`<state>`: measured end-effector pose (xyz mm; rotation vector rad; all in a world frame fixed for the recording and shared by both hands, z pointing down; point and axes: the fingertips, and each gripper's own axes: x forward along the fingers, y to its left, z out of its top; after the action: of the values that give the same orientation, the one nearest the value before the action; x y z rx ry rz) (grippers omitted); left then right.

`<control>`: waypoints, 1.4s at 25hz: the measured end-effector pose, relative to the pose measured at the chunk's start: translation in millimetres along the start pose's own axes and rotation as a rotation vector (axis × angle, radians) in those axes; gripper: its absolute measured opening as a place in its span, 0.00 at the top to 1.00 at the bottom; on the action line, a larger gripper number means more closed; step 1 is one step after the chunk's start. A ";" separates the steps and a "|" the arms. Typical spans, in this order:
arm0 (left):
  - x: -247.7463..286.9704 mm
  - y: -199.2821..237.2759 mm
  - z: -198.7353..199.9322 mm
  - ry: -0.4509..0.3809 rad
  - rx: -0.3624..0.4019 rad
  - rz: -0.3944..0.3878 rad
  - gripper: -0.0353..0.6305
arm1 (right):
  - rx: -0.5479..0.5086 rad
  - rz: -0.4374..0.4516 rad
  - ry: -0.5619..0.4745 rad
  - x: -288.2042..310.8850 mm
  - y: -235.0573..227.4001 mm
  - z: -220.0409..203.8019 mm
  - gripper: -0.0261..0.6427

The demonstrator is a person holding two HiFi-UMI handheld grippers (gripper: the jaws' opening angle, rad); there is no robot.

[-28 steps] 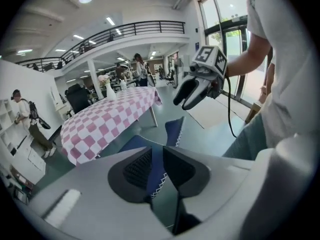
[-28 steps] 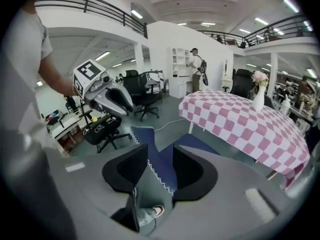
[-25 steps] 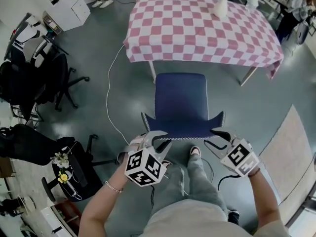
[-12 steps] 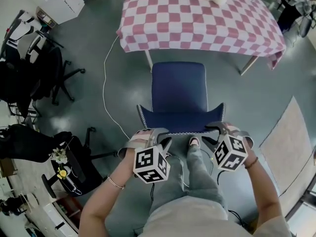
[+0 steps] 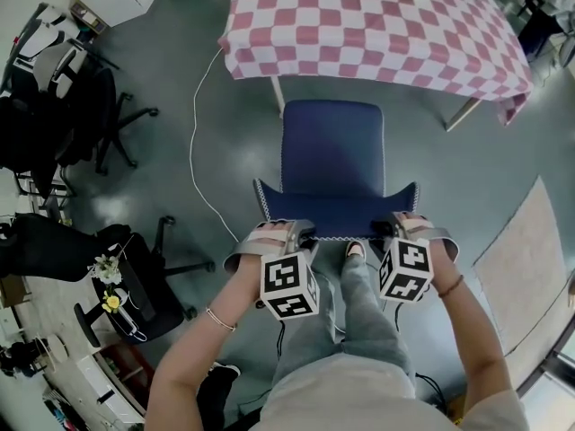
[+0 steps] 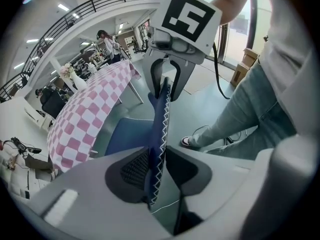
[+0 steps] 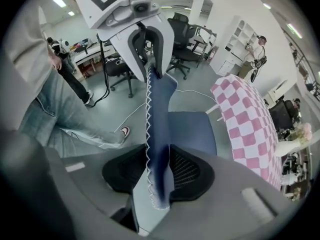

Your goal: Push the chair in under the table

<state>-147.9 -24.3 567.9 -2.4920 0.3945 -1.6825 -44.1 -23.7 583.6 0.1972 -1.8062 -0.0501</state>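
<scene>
Standing behind dark blue upholstered chair [image 5: 330, 151], pointed both grippers steeply down onto top edge of its white-stitched backrest [image 5: 337, 212]. Placed left gripper [image 5: 301, 233] astride backrest's left corner. Logged its jaws opening with stitched edge between them, sliver of floor visible beside one jaw, so no clamp. Placed right gripper [image 5: 395, 228] on backrest's right corner. Logged its jaws closed on backrest, with blue fabric filling whole gap between pads [image 7: 187, 166]. Found chair not yet pushed in: seat out in open, front edge just short of hanging hem of rectangular table with pink-and-white checked cloth [image 5: 377, 25], near white table leg [image 5: 278, 97]. Saw jeans-clad legs [image 5: 359, 312] close behind backrest. Noted white cable [image 5: 192, 151] on grey floor left of chair, black office chairs [image 5: 103, 124] further left.
</scene>
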 end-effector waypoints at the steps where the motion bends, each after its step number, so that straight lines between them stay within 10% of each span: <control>1: 1.5 0.3 -0.1 0.002 0.000 0.000 0.79 | -0.002 0.000 0.006 2.4 -0.1 -0.4 0.75; 35: 19.3 13.3 4.6 0.023 -0.134 0.026 0.77 | 0.109 0.017 -0.042 17.3 -15.2 -5.9 0.81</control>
<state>-138.8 -42.6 580.3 -2.5495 0.5571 -1.7315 -40.7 -41.1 599.5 0.2595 -1.8536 0.0568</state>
